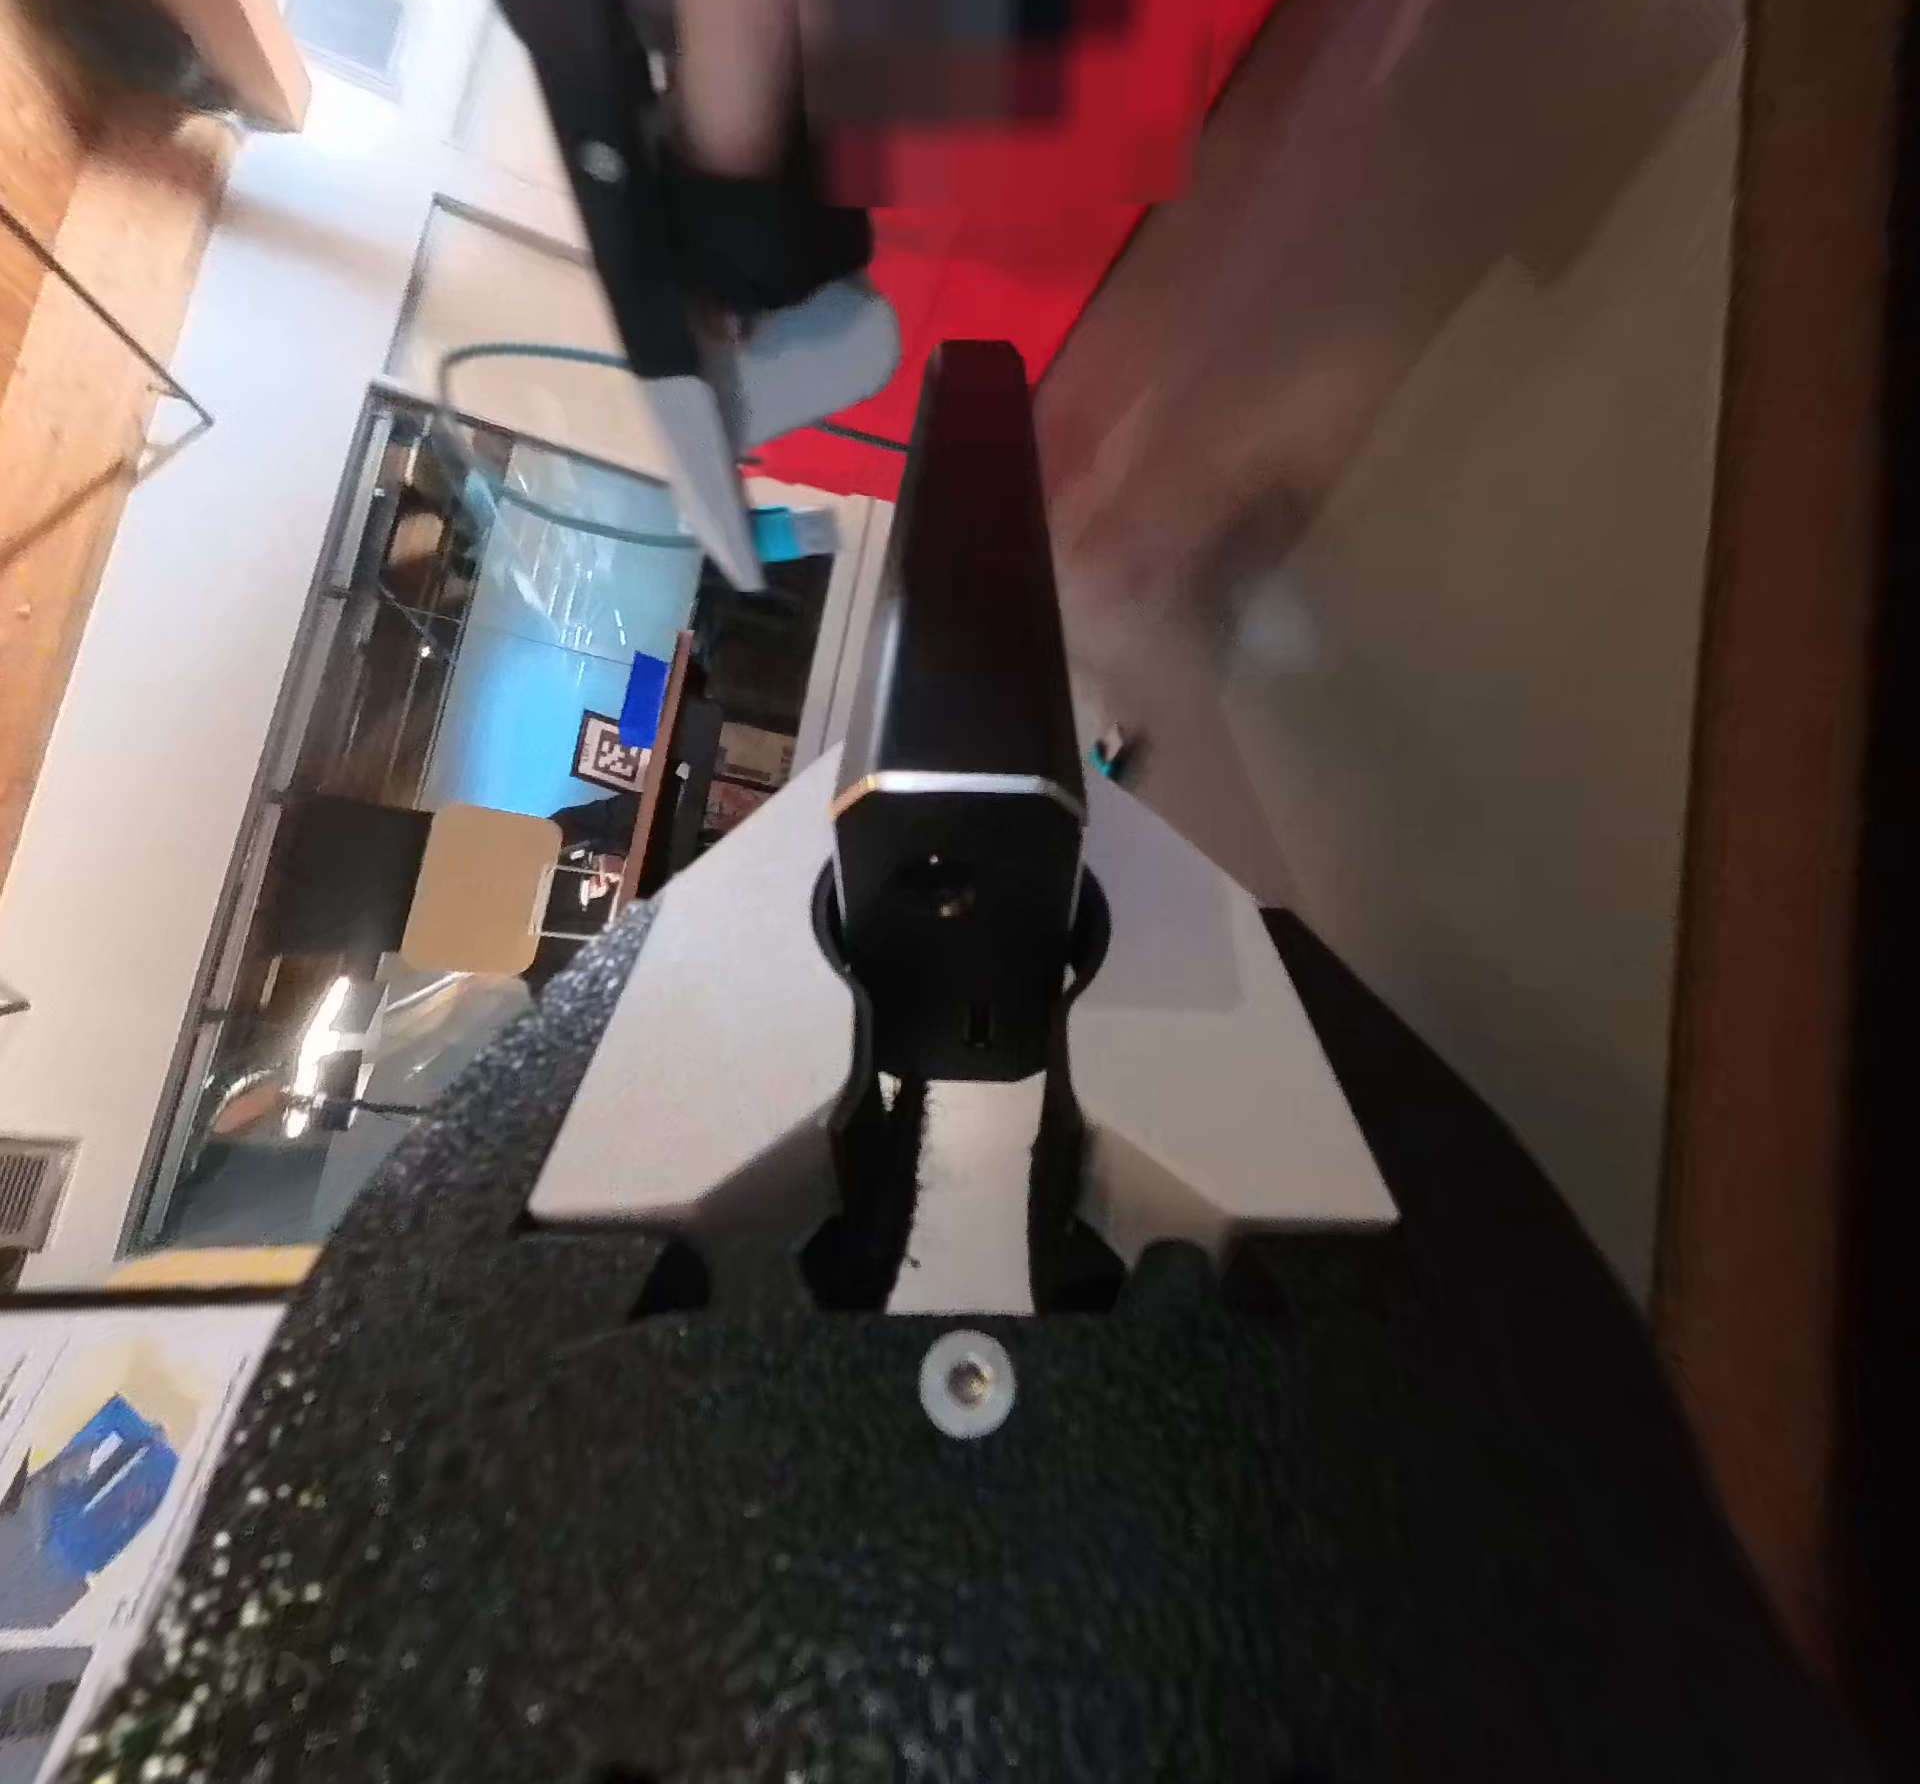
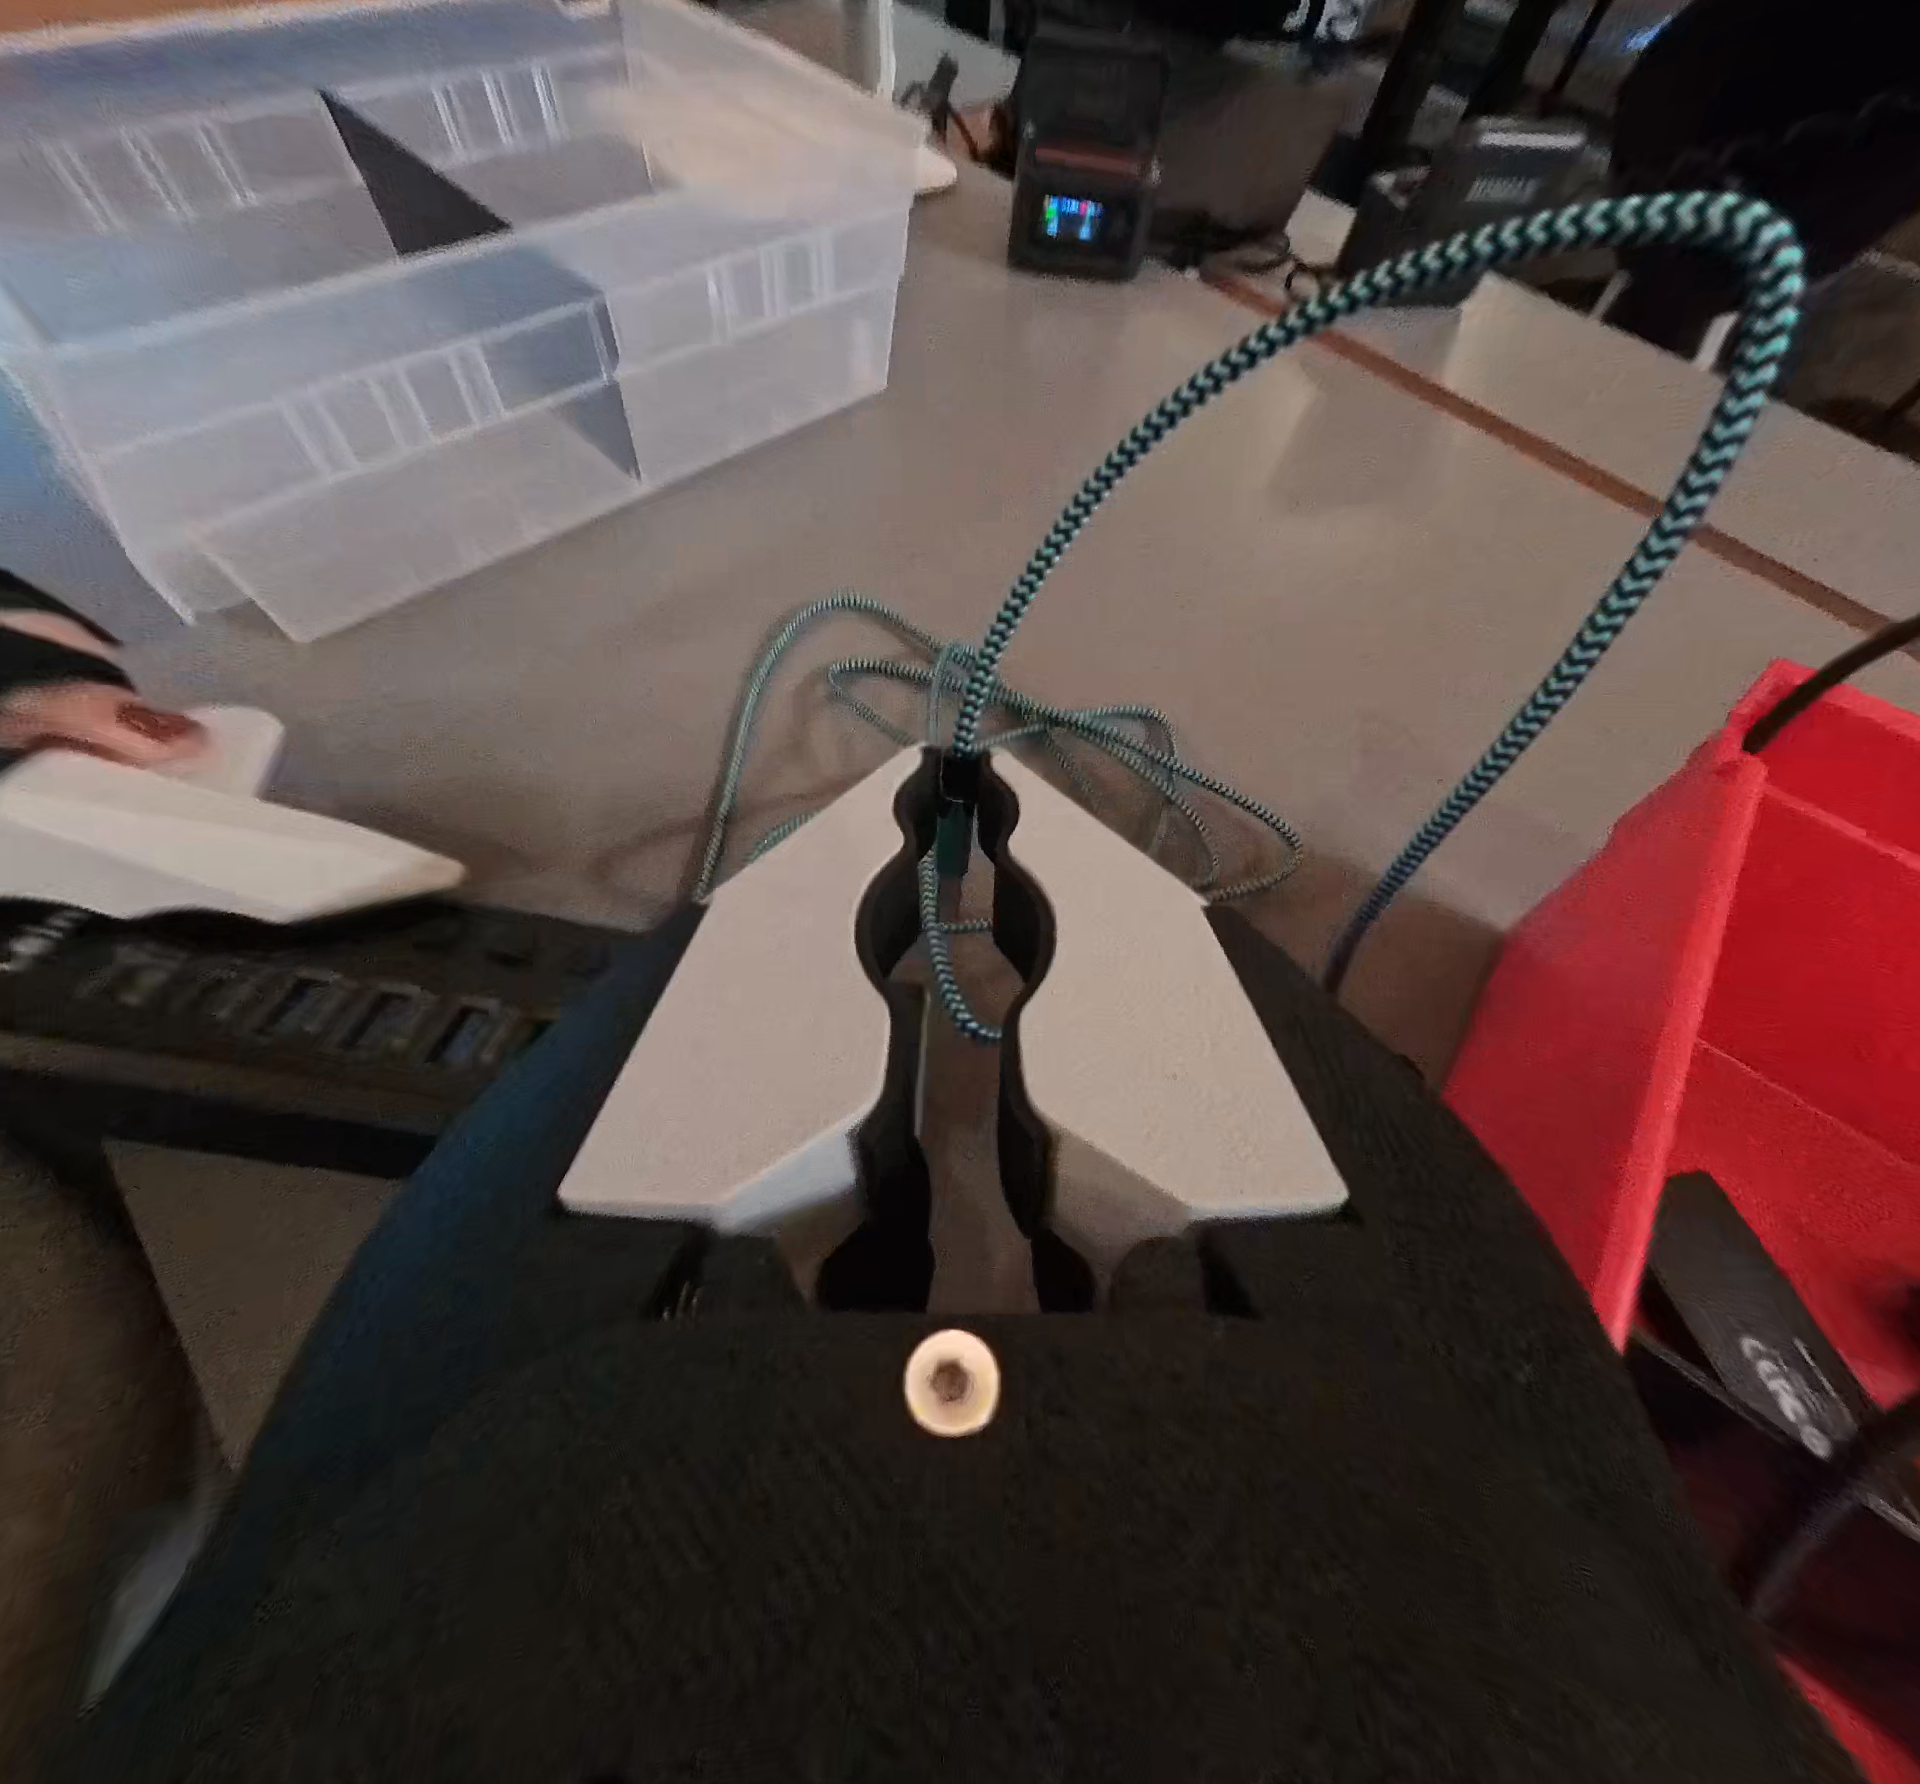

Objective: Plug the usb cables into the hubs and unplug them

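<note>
My left gripper (image 1: 961,799) is shut on one end of a long black USB hub (image 1: 966,591) and holds it turned on its side. In the right wrist view the hub (image 2: 260,1007) lies low at the left with its row of ports showing, between the left gripper's white fingers (image 2: 208,851). My right gripper (image 2: 956,773) is shut on a teal and black braided USB cable (image 2: 1714,446) just behind its plug. The cable loops up to the right, and the rest lies coiled on the table. In the left wrist view the right gripper (image 1: 758,415) and the teal plug (image 1: 790,529) hang close beside the hub's far end, apart from it.
A clear plastic divided bin (image 2: 436,300) stands at the back left of the pale table (image 2: 1247,529). A red box (image 2: 1714,1007) with black parts inside stands at the right. A small black device with a lit screen (image 2: 1081,186) is at the back. A hand (image 2: 104,726) is at the left. Tip to tip, the grippers are about 11 centimeters apart.
</note>
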Demonstrator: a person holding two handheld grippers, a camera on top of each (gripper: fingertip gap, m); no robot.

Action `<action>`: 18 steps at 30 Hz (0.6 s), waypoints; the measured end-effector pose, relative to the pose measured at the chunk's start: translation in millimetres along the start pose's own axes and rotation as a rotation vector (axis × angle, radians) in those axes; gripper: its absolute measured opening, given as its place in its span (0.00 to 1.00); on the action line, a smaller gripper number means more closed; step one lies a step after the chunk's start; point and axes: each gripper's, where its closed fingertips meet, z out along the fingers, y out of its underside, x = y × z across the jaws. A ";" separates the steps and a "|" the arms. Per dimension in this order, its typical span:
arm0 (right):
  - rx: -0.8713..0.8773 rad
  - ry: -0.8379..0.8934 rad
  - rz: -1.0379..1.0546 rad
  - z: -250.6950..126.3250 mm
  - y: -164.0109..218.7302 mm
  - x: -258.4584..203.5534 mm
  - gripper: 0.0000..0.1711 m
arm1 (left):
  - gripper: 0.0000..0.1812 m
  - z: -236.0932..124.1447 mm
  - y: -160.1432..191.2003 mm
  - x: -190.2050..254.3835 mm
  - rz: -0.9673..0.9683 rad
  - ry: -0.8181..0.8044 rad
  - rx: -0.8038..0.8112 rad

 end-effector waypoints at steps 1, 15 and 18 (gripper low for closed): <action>-0.046 -0.004 -0.021 2.1 5.8 -2.4 0.03 | 0.15 -5.5 0.8 -3.5 -0.023 -0.018 0.000; -0.164 0.135 -0.056 -12.1 6.0 9.2 0.04 | 0.15 -59.8 3.9 -35.1 -0.374 -0.008 0.226; -0.280 0.081 -0.124 -6.3 24.3 -1.2 0.03 | 0.15 -67.5 7.4 -67.1 -0.418 -0.214 0.225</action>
